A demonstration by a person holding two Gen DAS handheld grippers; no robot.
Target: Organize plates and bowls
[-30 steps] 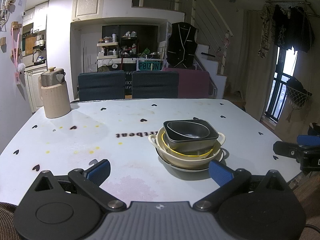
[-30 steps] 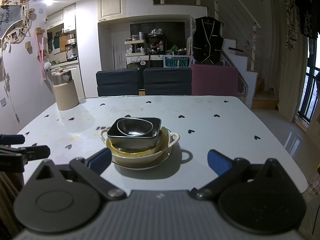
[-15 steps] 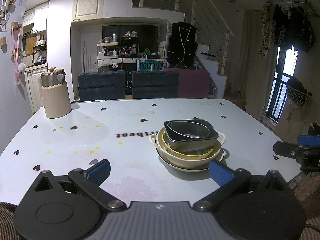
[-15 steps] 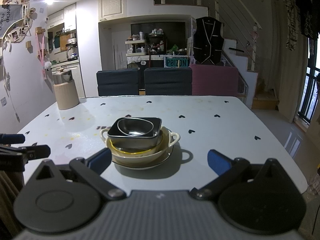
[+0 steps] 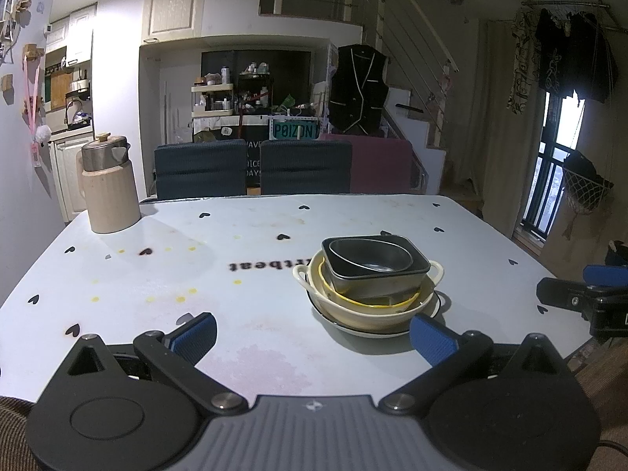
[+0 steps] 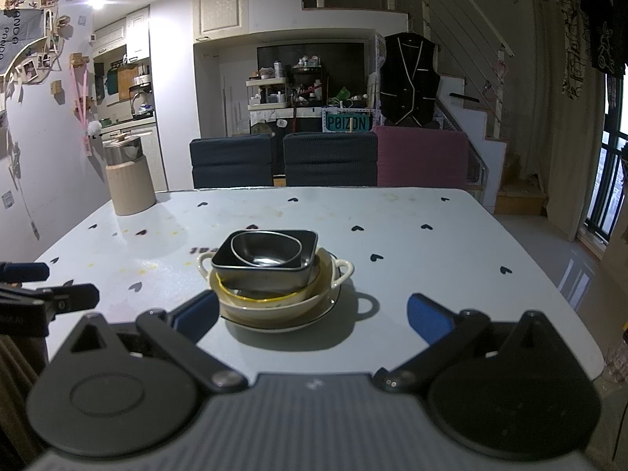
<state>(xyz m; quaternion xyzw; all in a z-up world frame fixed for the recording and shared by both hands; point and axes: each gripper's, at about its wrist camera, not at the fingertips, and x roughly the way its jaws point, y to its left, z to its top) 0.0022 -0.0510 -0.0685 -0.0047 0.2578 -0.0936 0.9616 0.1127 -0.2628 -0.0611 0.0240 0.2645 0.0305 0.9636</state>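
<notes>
One stack of dishes stands on the white heart-print table (image 5: 165,274) (image 6: 431,259). From the bottom it is a dark-rimmed plate (image 5: 353,327) (image 6: 314,316), a cream two-handled bowl (image 5: 433,271) (image 6: 341,269), a yellow-rimmed bowl (image 5: 369,303) (image 6: 259,295), a dark square metal dish (image 5: 392,274) (image 6: 267,272) and a small steel bowl (image 5: 369,257) (image 6: 267,249). My left gripper (image 5: 314,337) is open near the front edge, left of the stack. My right gripper (image 6: 314,316) is open, with the stack just beyond its gap. Nothing is held.
A beige jug with a steel lid (image 5: 110,192) (image 6: 127,176) stands at the table's far left corner. Two dark chairs (image 5: 251,170) (image 6: 282,159) and a maroon one (image 5: 380,168) line the far side. Each gripper shows at the other view's edge (image 5: 588,302) (image 6: 35,294).
</notes>
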